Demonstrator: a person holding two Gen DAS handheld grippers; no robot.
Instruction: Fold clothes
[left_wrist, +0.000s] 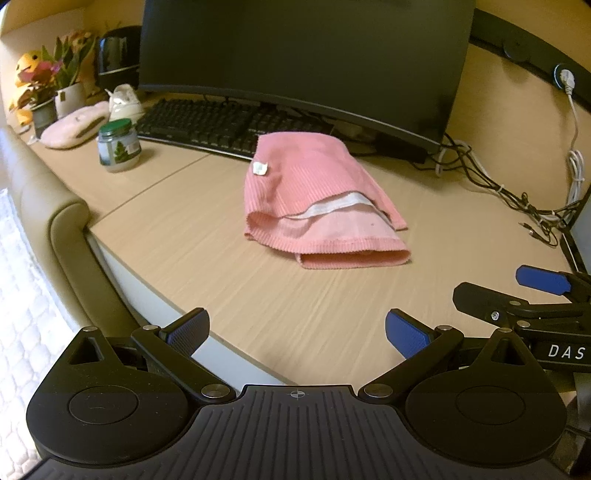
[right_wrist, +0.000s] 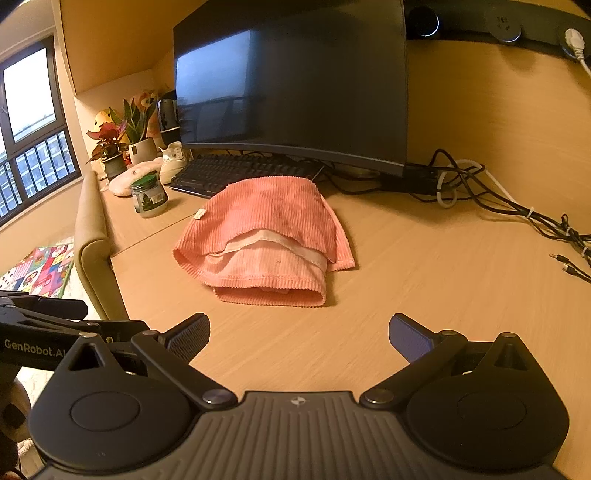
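**Pink garment folded on the desk**

The desk (right_wrist: 424, 266) is seen in both views, the pink garment (right_wrist: 266, 236) lying before the keyboard (right_wrist: 236, 173). Both grippers' jaws are held apart, empty: left gripper (left_wrist: 295, 334), right gripper (right_wrist: 299, 338). "GenRobot.AI" is read only in the right view, "DAS" only in the left.

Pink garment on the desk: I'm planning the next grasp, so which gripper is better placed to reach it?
Probably the right gripper: the pink garment lies nearly straight ahead of it. From the left gripper it sits slightly right. Both are open, apart from the cloth.
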